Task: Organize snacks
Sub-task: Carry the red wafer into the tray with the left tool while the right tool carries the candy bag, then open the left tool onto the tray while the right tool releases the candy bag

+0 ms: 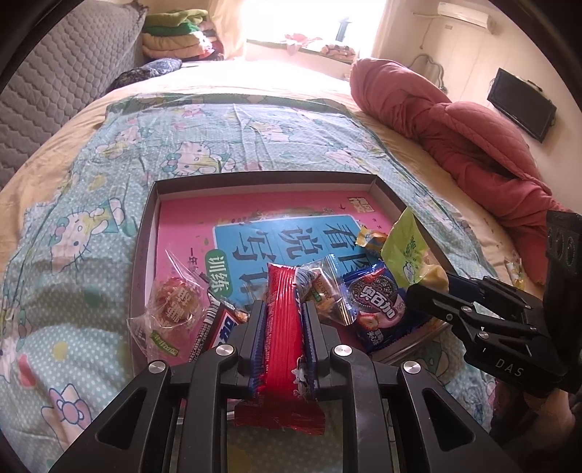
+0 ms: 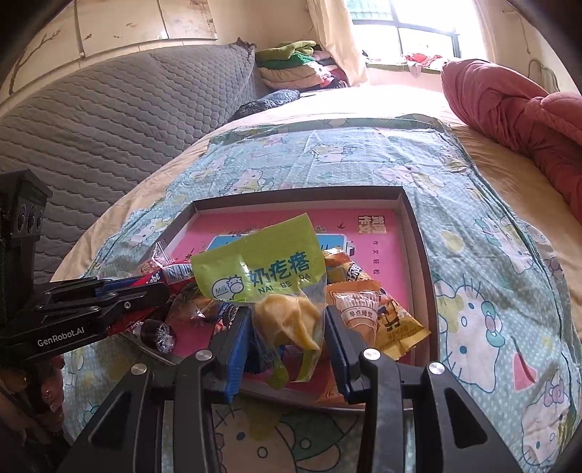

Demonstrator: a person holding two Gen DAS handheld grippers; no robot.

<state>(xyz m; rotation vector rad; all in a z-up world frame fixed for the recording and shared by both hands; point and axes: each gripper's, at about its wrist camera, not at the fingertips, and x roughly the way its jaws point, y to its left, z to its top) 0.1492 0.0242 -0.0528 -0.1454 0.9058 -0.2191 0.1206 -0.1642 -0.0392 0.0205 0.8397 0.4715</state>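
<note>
A shallow brown box tray [image 1: 145, 233] with a pink printed bottom lies on the bed, also in the right wrist view [image 2: 418, 233]. Several snacks lie at its near end, among them a blue Oreo packet [image 1: 374, 302] and a clear-wrapped pastry [image 1: 171, 305]. My left gripper [image 1: 282, 309] is shut on a red snack packet [image 1: 282, 327] over the tray's near edge. My right gripper [image 2: 287, 320] is shut on a green milk-candy bag [image 2: 262, 269] with yellow pieces, above orange snack packets [image 2: 367, 313]. The right gripper also shows in the left wrist view [image 1: 422, 291].
The tray rests on a Hello Kitty sheet [image 1: 91, 225]. A rolled red quilt [image 1: 454, 131] lies at the right. A grey quilted headboard [image 2: 91, 127] stands at the left. Folded clothes [image 1: 174, 32] are stacked at the back. One loose candy [image 1: 514, 269] lies on the sheet outside the tray.
</note>
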